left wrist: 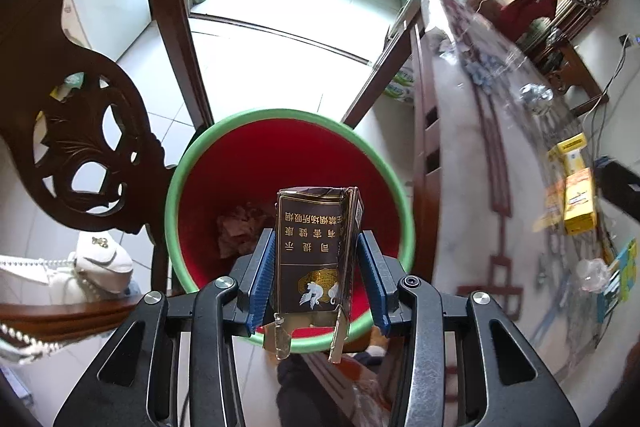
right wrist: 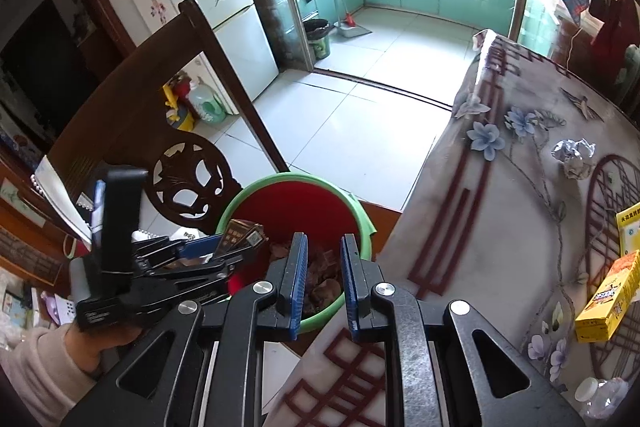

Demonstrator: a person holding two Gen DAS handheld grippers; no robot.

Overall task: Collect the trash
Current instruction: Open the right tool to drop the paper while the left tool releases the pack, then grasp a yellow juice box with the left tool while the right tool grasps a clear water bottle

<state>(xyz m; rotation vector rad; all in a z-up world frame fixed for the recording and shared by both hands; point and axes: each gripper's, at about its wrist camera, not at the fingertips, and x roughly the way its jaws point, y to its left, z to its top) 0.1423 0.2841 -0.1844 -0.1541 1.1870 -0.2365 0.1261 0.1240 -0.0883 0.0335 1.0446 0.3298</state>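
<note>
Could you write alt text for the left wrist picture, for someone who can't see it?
The left gripper holds a dark cigarette pack over a red bin with a green rim; crumpled trash lies inside. A carved chair stands left, a table right.

Bin between chair and table; box above bin

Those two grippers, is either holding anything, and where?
The left gripper grips a dark cigarette pack by its two side edges, over the bin. The right gripper is shut on nothing.
</note>
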